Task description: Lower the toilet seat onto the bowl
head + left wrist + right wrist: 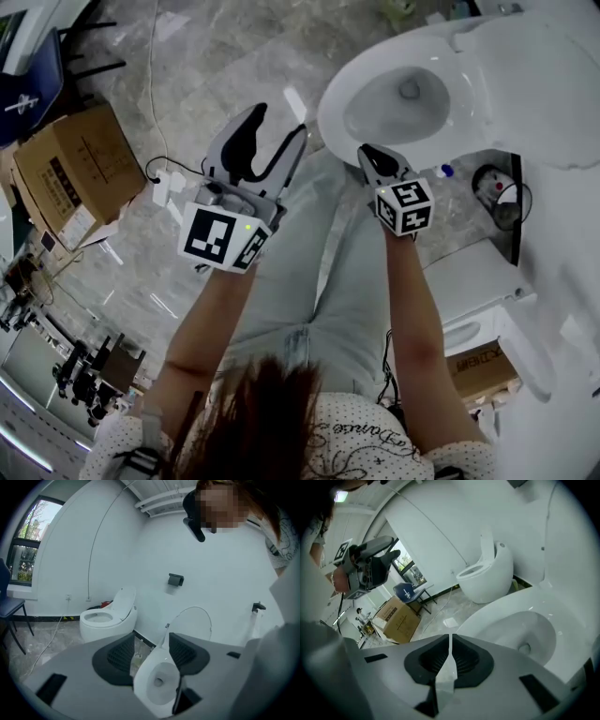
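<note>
The white toilet bowl (375, 117) lies uncovered at the upper right in the head view, its seat and lid (530, 84) standing raised behind it. My right gripper (368, 152) hangs just short of the bowl's near rim, jaws together with nothing between them; its own view looks over the bowl (520, 634) past the right gripper (449, 645). My left gripper (277, 124) is open and empty, to the left of the bowl above the floor. Between the spread jaws of the left gripper (150, 654) I see the bowl (157, 686) and the upright seat (192, 625).
A second toilet (108, 618) stands along the wall. A cardboard box (70, 169) and a cable (159, 169) lie on the marble floor to the left. A blue chair (410, 592) stands beyond the box. A smaller box (483, 366) sits low right beside the toilet base.
</note>
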Demonstrator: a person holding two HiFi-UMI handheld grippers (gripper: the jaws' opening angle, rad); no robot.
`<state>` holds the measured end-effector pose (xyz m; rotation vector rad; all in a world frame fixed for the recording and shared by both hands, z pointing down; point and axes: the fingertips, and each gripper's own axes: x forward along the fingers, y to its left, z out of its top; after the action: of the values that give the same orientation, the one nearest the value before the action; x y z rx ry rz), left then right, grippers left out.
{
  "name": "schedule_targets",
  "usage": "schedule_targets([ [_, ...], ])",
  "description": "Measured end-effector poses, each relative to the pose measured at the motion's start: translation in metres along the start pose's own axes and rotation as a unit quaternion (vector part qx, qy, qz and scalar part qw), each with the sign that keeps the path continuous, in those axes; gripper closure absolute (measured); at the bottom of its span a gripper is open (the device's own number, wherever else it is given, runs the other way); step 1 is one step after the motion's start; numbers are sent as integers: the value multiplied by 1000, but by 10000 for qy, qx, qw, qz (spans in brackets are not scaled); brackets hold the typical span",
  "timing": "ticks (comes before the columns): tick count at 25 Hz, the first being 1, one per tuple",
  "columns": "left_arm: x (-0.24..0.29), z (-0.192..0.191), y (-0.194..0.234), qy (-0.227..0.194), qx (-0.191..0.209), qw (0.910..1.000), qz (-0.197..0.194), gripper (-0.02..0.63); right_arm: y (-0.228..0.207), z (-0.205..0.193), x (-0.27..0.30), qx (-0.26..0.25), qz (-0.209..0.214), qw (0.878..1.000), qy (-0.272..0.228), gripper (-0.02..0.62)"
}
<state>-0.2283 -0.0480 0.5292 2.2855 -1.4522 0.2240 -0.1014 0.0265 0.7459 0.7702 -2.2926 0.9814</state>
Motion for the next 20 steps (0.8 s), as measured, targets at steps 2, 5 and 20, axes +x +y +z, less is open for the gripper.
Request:
schedule_targets([
  [2, 0, 20, -8, -74, 78, 9999, -112, 378, -1, 30, -24, 2, -164, 9993, -336, 575],
  [5, -1, 49, -22, -156, 142, 9994, -271, 394, 4, 73, -63, -51, -357, 9964, -772, 583],
  [20, -5, 165, -74, -603, 497, 9938, -790, 414, 57, 259, -227, -467, -829, 9588, -2677, 584],
])
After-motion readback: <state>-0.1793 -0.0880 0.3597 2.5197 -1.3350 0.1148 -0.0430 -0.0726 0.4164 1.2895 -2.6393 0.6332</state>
